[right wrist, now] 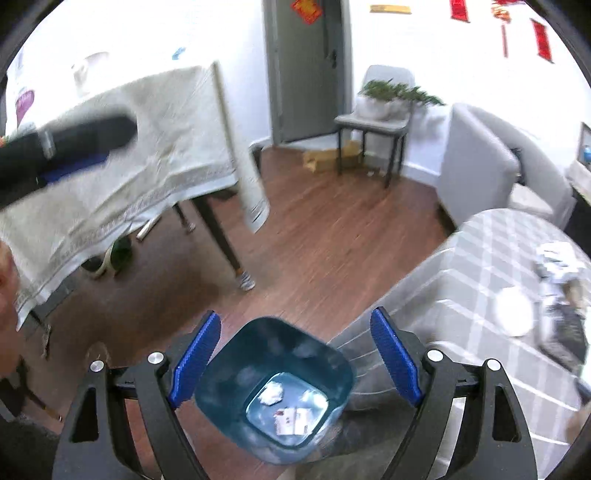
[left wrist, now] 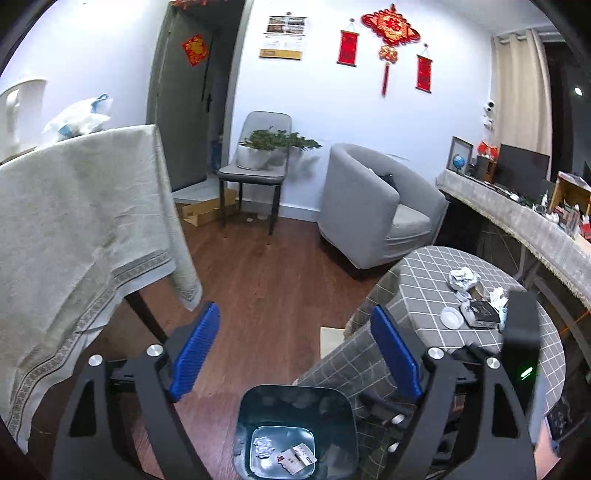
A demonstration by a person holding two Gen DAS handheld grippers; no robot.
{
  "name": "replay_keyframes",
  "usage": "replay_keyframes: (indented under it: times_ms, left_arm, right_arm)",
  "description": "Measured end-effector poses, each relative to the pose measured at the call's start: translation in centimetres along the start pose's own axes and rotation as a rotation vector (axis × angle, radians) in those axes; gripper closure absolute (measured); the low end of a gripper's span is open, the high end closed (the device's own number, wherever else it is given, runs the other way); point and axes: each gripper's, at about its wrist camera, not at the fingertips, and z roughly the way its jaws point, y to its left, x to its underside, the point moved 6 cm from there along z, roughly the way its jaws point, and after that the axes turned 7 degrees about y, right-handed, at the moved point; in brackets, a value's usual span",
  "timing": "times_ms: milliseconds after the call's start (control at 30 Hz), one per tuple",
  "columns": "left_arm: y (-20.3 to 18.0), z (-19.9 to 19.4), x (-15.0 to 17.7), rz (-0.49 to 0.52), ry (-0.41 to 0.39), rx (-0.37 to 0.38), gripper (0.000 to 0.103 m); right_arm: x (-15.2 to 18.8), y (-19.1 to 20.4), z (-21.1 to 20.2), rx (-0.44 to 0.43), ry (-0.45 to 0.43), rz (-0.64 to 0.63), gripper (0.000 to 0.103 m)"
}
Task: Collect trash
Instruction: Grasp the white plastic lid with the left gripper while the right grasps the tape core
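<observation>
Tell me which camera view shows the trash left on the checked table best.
The left wrist view: the crumpled white paper, round white lid and dark packet on the grey checked tablecloth look sharp there. The right wrist view shows them motion-blurred at its right edge.

floor: you stand over brown wood planks | wall: pale wall with red hanging ornaments | door: grey door ahead of you | seating: grey armchair, chair bearing a potted plant | left: table under beige cloth
</observation>
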Motion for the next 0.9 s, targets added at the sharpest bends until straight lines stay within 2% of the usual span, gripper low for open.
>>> replay_keyframes:
  times_ms: [133, 300, 633, 900]
  left_arm:
    - [-2.4, 1.2, 0.0, 0.021, 0.015, 0.042, 0.014]
    - [-5.5, 2.5, 0.1, 0.037, 0.029, 0.094, 0.011]
    - [-9.8, 5.1, 0.6, 0.075, 0.065, 0.154, 0.011]
    - [-13.1, 6.5, 1.5, 0.122, 0.093, 0.182, 0.011]
  right_arm:
    - [-0.1, -3.3, -2.4, 0.055, -0.049, 0.054, 0.019]
    - [0.7, -7.8, -4.5, 0.128, -0.065, 0.125, 0.016]
    - [2.9, -13.6, -7.4, 0.167, -0.076, 0.234, 0.015]
    - [4.7, -18.6, -10.3, 0.318, -0.083, 0.3, 0.013]
